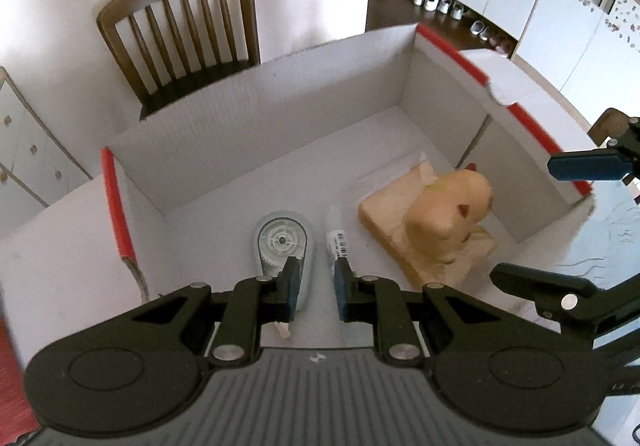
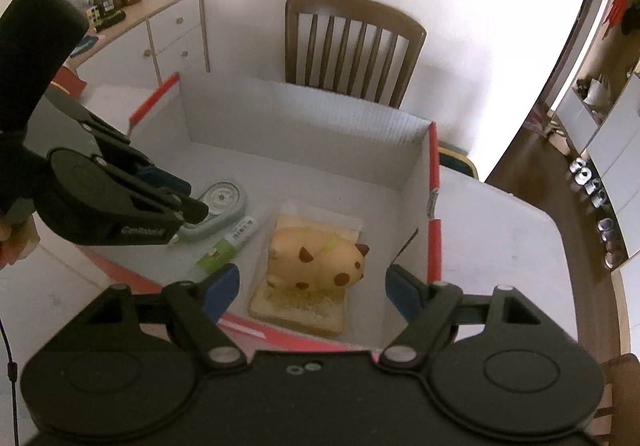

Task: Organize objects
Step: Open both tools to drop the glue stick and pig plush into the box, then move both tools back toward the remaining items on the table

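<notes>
A white cardboard box (image 1: 240,118) with red edges lies open on the table. Inside it are a grey correction-tape dispenser (image 1: 280,242), a small tube (image 1: 338,238) with a green label, and a yellow spotted animal toy (image 1: 448,218) sitting on a toast-shaped slab (image 1: 384,218). My left gripper (image 1: 317,282) hangs over the dispenser and tube, shut with nothing between its pads. My right gripper (image 2: 312,274) is open wide above the toy (image 2: 316,258) and slab (image 2: 296,310), touching neither. In the right wrist view the left gripper (image 2: 188,198) hovers above the dispenser (image 2: 222,202), beside the tube (image 2: 228,242).
A wooden chair (image 2: 352,46) stands behind the box's far wall (image 2: 300,126). A white cabinet (image 2: 160,34) with clutter on top is at the back left. A hand (image 2: 12,242) holds the left gripper. Shoes (image 1: 436,2) line the floor by white cupboards.
</notes>
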A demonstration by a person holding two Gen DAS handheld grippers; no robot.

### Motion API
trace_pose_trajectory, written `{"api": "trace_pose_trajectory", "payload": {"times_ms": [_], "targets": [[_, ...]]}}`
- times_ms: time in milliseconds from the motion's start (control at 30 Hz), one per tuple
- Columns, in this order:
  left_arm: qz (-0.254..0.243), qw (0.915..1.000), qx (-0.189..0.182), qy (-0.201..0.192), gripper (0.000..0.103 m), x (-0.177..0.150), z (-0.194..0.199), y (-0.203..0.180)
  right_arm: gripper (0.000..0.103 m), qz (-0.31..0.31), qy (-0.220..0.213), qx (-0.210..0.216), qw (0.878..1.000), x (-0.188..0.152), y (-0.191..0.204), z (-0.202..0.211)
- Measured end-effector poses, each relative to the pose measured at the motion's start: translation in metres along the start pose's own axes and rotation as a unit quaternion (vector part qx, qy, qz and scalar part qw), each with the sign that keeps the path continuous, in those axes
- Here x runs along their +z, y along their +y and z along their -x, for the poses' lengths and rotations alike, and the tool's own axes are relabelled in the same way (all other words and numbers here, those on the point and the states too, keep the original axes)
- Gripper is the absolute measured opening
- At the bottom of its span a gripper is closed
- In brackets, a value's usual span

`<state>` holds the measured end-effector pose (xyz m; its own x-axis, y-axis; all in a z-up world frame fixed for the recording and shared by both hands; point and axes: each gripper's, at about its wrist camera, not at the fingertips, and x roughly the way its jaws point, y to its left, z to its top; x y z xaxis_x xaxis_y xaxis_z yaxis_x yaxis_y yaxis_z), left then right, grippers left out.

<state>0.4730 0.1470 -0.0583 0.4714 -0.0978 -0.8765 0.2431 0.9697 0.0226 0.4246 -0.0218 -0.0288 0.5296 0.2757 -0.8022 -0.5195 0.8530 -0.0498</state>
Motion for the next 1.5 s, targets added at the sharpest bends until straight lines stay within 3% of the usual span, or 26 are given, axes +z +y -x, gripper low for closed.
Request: {"api": "trace_pose_trajectory", "payload": {"times_ms": [400, 867, 1267, 1500], "targets": [[0.011, 0.9987, -0.005, -0.05, 0.017, -0.016, 0.065, -0.016, 0.08, -0.009, -0.036, 0.009, 0.999, -0.015, -0.003, 0.058], [0.024, 0.9954, -0.004, -0.093, 0.017, -0.061, 0.127, -0.053, 0.084, -0.007, -0.072, 0.027, 0.997, -0.05, -0.004, 0.115], [0.035, 0.9931, -0.002, -0.112, 0.017, -0.109, 0.164, -0.086, 0.088, 0.014, -0.097, 0.055, 0.994, -0.097, 0.008, 0.156], [0.05, 0.9916, 0.003, -0.12, 0.02, -0.136, 0.173, -0.099, 0.093, 0.017, -0.089, 0.072, 0.993, -0.13, 0.013, 0.163]]}}
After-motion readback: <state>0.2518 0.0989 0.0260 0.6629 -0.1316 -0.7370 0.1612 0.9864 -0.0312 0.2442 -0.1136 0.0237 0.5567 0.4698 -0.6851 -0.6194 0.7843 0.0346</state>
